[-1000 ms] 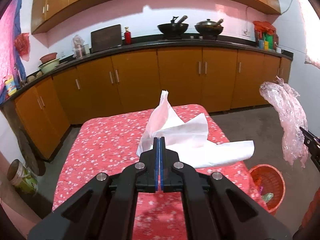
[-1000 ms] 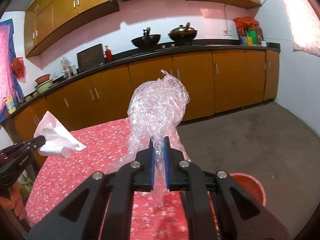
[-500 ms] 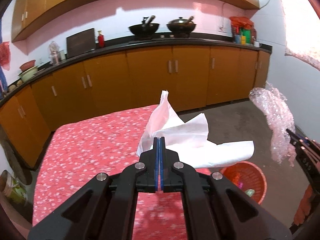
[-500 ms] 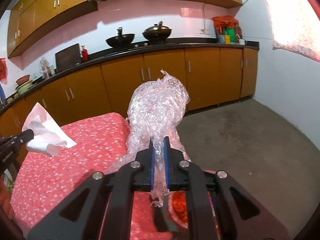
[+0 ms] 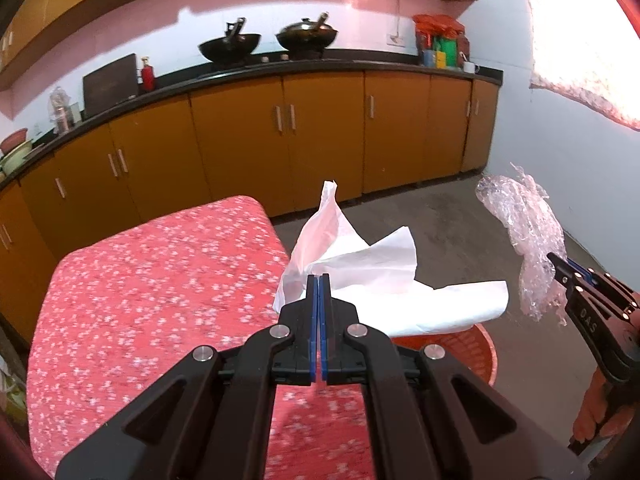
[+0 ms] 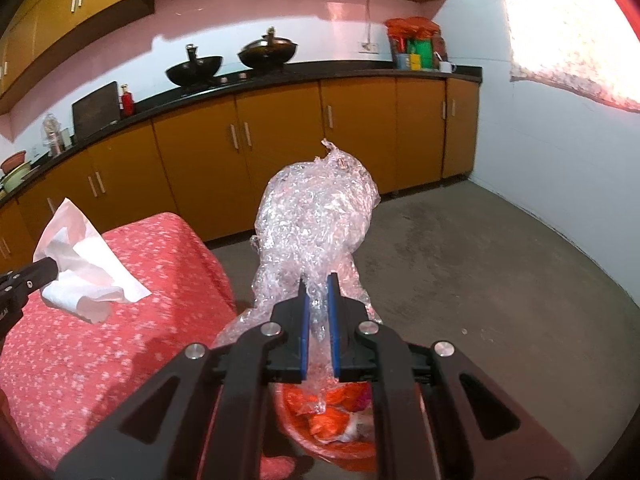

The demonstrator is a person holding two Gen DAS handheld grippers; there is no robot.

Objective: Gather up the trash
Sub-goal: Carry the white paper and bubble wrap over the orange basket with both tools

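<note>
Left fingers [image 5: 319, 280] pinching crumpled white tissue [image 5: 384, 280], right fingers [image 6: 318, 280] clamping clear crinkled plastic wrap [image 6: 316, 216]

The bench cover [image 5: 152, 280] is red with a small white floral print, the crumpled tissue [image 5: 360, 264] is white, the plastic wrap [image 6: 316, 216] is clear and glossy, the basket [image 5: 476, 350] is orange-red, the cabinets [image 5: 320, 136] are orange-brown, and the floor [image 6: 480, 280] is grey.

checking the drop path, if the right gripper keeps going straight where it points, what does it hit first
Probably the bare floor beyond the orange basket, which sits low under the right gripper, below its line. The plastic wrap it holds hides part of the way, so depth is unclear.
</note>
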